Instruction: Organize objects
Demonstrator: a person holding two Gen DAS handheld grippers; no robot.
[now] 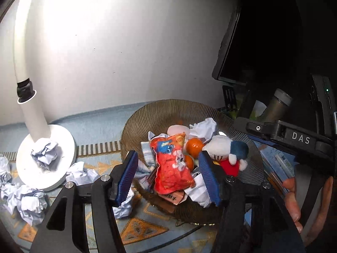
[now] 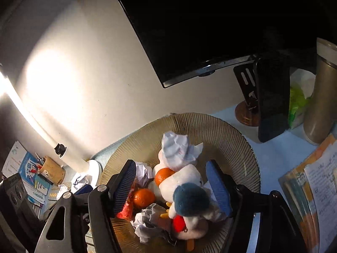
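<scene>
Step in hand, as judged: sorting the ribbed bowl (image 1: 137,122). Both hand-held grippers, left (image 1: 168,178) and right (image 2: 172,186), hover jaws apart, empty. Next: close the left on the red snack packet (image 1: 172,164).

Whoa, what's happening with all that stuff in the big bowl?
A person is tidying a messy desk with a gripper in each hand. Both hover over the ribbed bowl, jaws open, holding nothing. The left gripper brackets an orange snack bag; the right gripper is above a white plush toy with a blue hat. Tangerines and crumpled paper are piled in too, and more paper balls lie around the white lamp base.
</scene>
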